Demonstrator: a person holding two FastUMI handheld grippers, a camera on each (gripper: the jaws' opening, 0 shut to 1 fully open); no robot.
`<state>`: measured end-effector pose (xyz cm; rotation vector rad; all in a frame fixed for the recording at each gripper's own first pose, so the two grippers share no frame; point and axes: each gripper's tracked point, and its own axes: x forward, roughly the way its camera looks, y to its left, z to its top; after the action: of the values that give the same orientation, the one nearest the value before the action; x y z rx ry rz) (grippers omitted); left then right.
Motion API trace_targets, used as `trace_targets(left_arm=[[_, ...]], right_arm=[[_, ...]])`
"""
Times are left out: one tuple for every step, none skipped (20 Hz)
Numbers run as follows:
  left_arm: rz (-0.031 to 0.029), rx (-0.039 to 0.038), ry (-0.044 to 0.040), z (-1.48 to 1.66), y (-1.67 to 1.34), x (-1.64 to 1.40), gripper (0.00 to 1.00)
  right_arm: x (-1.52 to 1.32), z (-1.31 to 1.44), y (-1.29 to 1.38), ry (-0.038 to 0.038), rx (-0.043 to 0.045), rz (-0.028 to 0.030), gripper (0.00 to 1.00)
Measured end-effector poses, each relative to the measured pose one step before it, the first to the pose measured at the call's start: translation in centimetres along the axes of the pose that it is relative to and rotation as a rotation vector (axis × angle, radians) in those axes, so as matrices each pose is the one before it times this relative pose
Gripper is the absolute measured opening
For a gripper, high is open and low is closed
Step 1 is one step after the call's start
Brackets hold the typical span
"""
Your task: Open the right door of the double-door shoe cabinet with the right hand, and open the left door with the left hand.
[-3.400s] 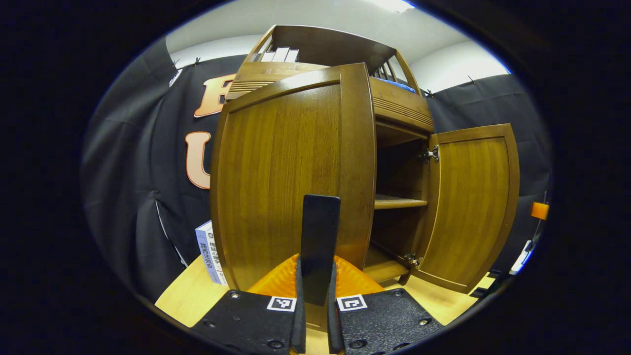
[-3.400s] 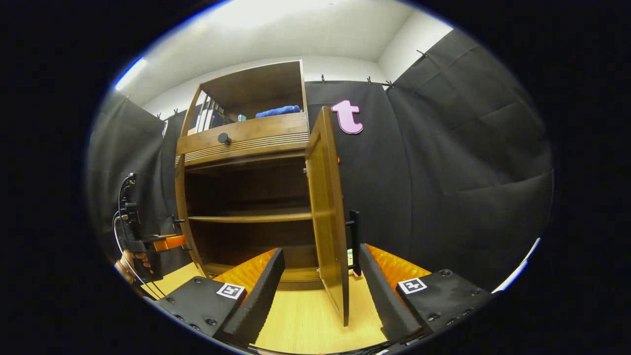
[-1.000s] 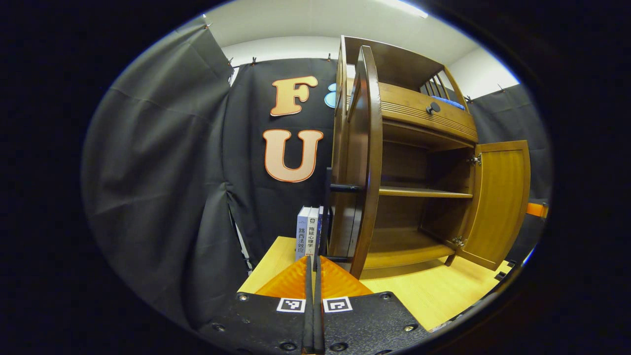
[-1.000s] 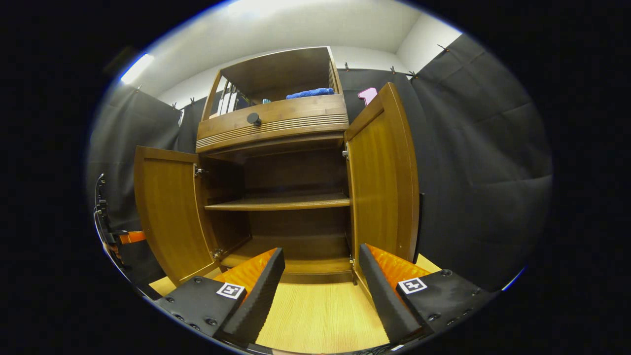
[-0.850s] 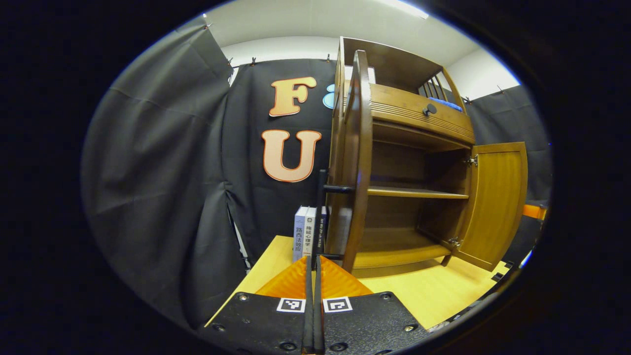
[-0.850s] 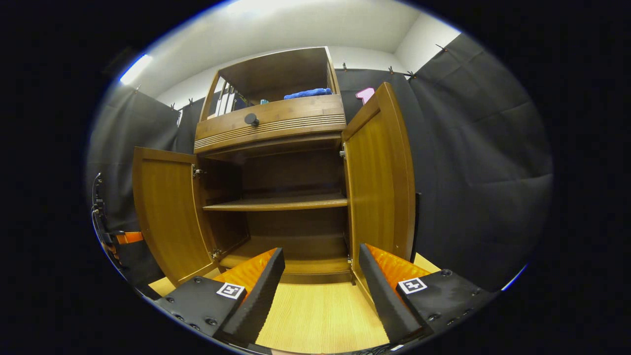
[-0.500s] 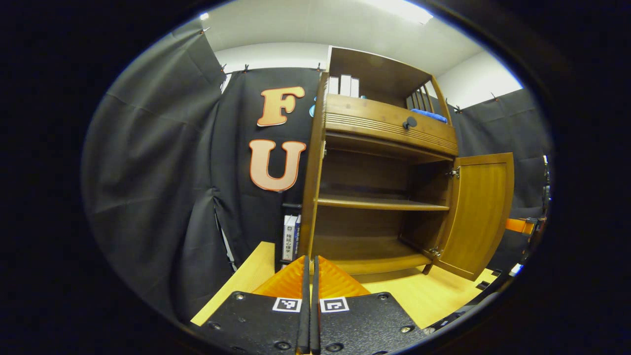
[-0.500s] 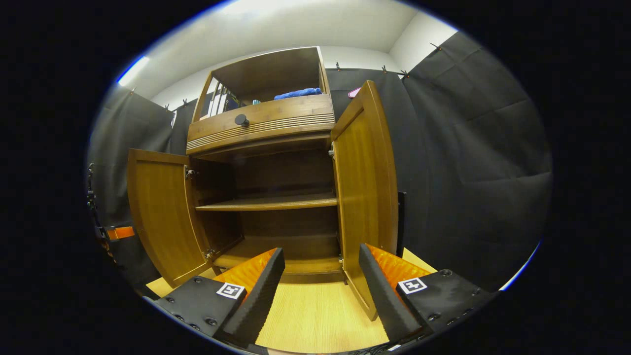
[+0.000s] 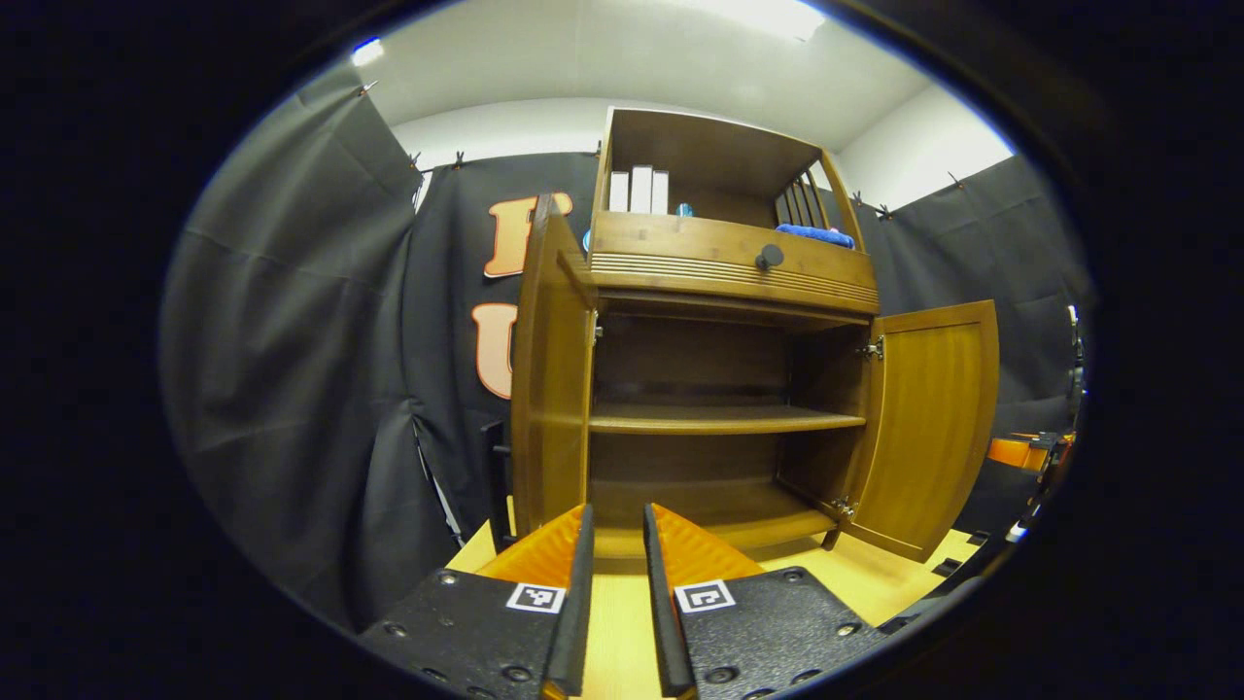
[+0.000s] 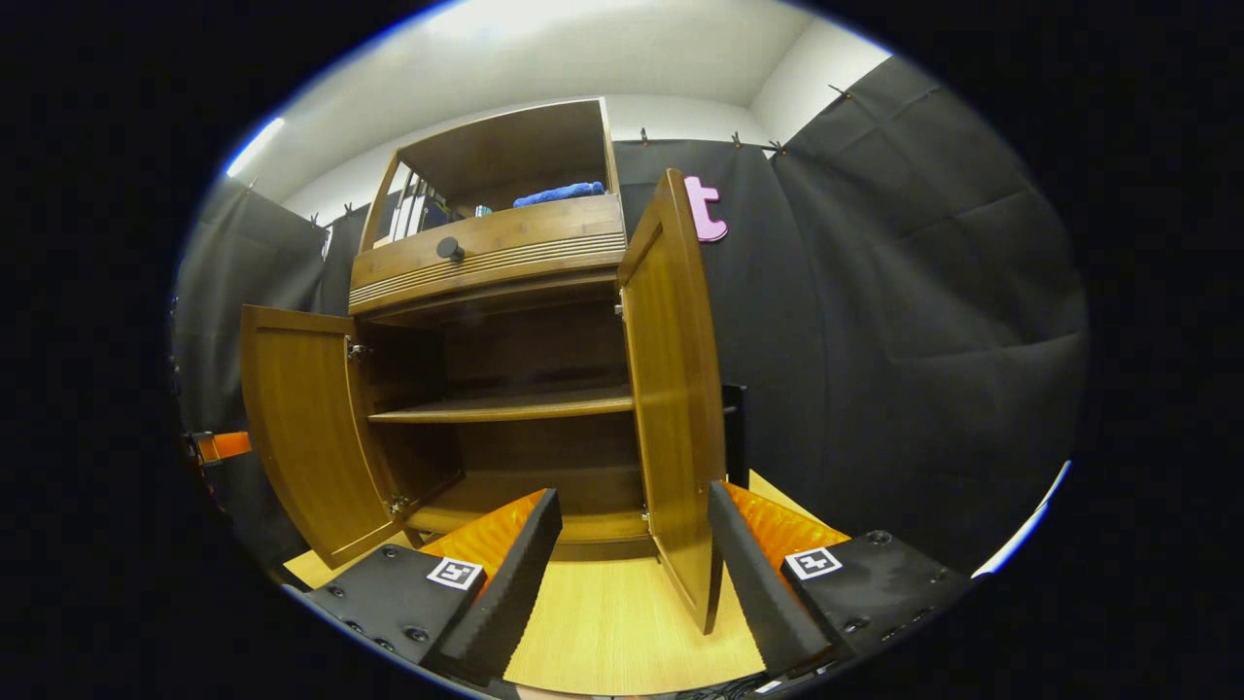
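Here we see the shoe cabinet (image 9: 724, 292) standing on the light wooden surface (image 10: 622, 632) with both doors swung wide. In the left gripper view, the left door (image 9: 549, 389) stands nearly edge-on at the cabinet's left side, and the right door (image 9: 928, 428) hangs open at the far side. The left hand-held gripper (image 9: 614, 544) sits in front of the cabinet's base with its fingers (image 9: 581, 574) only a narrow gap apart, holding nothing. In the right gripper view, we find the right hand-held gripper (image 10: 632, 544) spread wide and empty; the lower edge of the right door lies just beside its right-hand finger (image 10: 743, 564), and we cannot tell whether they touch. Inside, a shelf (image 10: 505, 406) divides the bare compartment. Above it we note a drawer with a dark knob (image 10: 449, 249), then an open top shelf carrying a blue cloth (image 10: 559, 193) and upright books (image 9: 638, 190).
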<state>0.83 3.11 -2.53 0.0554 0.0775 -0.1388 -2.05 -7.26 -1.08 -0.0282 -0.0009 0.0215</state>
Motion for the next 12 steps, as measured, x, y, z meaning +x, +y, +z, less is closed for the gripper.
trace_targets(left_arm=[[-0.00016,0.00254,-0.00872,0.421,-0.42,0.068,0.32],[0.00052,0.00265,-0.01025,0.408,-0.352,-0.014,0.35],[-0.00441,-0.00004,-0.00992,0.404,-0.376,0.056,0.41],[-0.00044,0.00027,-0.00597,0.193,-0.333,-0.059,0.46],[-0.00072,-0.00183,-0.0038,0.19,-0.308,0.011,0.51],[-0.002,-0.00364,0.00008,0.025,-0.276,-0.021,0.52],[-0.0019,-0.00305,0.00152,0.08,-0.263,-0.006,0.53],[-0.00066,-0.00092,0.00366,0.004,-0.208,-0.014,0.54],[0.00034,-0.00106,0.0044,-0.082,-0.155,0.168,0.58],[-0.00194,-0.0029,0.00312,-0.057,-0.253,0.104,0.63],[-0.00348,-0.00407,0.00383,-0.105,-0.296,0.041,0.67],[-0.00055,-0.00411,0.0033,-0.073,-0.108,0.087,0.71]], right_arm=[[-0.265,0.294,-0.24,-0.00669,-0.00034,-0.0024,0.98],[-0.219,0.229,-0.326,-0.00698,-0.00047,-0.00276,0.98],[-0.223,0.139,-0.307,-0.00643,-0.00146,-0.00345,0.98],[-0.245,0.082,-0.219,-0.00465,-0.00203,-0.0049,0.97],[-0.16,0.092,-0.286,-0.00312,-0.00071,-0.0039,0.97],[-0.095,0.012,-0.279,-0.00122,0.00115,-0.00222,0.98],[-0.139,0.052,-0.27,-0.00175,0.0031,-0.00201,0.98],[-0.07,0.037,-0.251,-0.00172,0.00314,-0.00246,0.98],[-0.114,0.018,-0.276,-0.00133,0.00275,-0.00265,0.98],[-0.014,-0.037,-0.266,-0.0005,0.00296,-0.00203,0.98],[-0.111,-0.035,-0.205,0.00077,0.00282,-0.00139,0.98],[0.005,-0.033,-0.229,0.00108,0.00232,-0.00157,0.98]])
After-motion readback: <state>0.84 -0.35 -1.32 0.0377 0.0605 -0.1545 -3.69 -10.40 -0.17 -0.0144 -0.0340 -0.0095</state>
